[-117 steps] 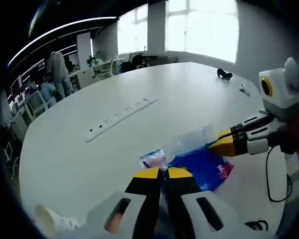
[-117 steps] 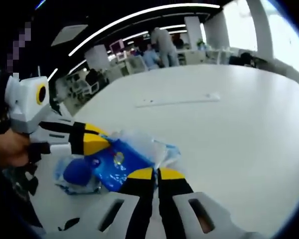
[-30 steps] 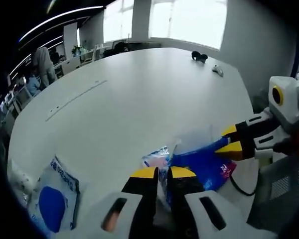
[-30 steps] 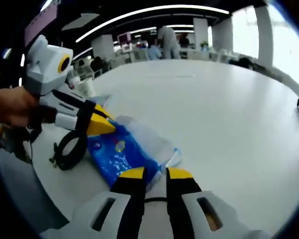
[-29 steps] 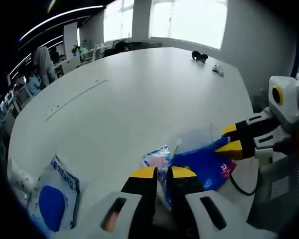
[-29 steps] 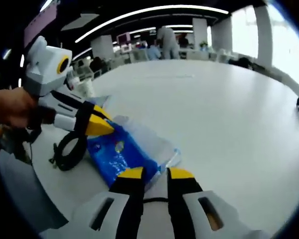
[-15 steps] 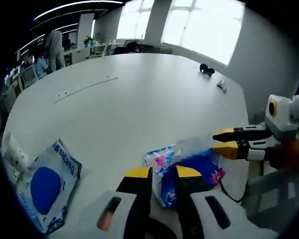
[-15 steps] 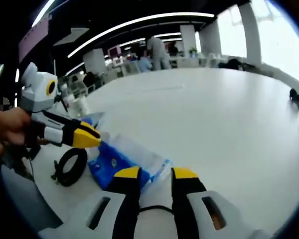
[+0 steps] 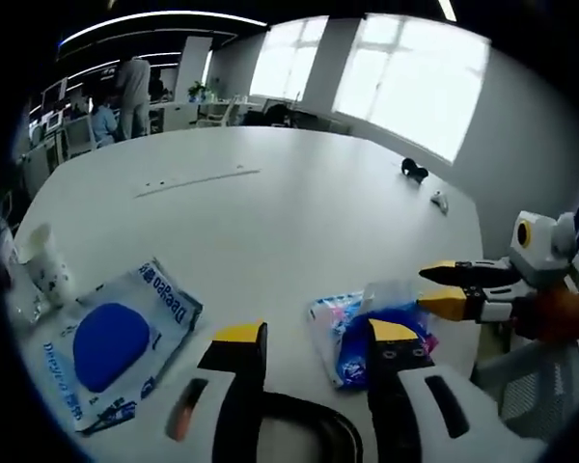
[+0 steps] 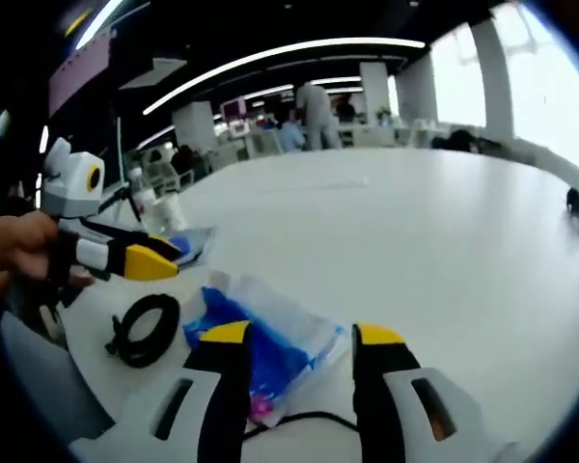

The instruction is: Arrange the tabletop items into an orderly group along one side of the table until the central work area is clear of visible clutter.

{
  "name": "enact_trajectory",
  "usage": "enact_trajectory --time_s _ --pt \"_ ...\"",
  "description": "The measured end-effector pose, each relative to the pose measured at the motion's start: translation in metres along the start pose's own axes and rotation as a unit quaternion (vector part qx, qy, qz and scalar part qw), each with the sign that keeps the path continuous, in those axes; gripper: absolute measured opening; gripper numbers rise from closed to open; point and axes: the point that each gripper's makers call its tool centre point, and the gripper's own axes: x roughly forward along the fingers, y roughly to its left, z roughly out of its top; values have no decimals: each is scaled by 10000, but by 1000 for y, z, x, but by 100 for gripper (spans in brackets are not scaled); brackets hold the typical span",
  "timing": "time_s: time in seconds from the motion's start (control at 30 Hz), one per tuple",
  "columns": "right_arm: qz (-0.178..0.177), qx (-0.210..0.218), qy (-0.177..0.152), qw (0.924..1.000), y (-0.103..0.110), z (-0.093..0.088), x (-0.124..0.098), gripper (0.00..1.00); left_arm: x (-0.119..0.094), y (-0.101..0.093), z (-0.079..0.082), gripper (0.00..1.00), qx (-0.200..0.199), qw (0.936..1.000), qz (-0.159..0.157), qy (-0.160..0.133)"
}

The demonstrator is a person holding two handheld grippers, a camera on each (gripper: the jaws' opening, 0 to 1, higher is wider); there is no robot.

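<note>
Left gripper (image 9: 311,338) at bottom centre of the left gripper view, jaws spread, nothing between them. Crinkled blue-and-pink plastic bag (image 9: 362,326) lies on the white round table (image 9: 270,212) just right of centre, next to the right-hand jaw. Flat clear packet with a blue disc (image 9: 111,338) sits lower left, white paper cup (image 9: 46,275) beyond it at the left edge. Right gripper (image 10: 304,338) at bottom centre of the right gripper view, jaws wide apart over the same bag (image 10: 261,338), not gripping it. Black coiled cable (image 10: 145,328) lies at lower left.
</note>
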Motion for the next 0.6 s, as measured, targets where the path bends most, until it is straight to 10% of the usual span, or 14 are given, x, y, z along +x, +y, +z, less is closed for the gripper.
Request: enact_trajectory --time_s 0.6 --pt "632 -502 169 9966 43 30 25 66 -52 64 -22 79 -349 9972 581 -332"
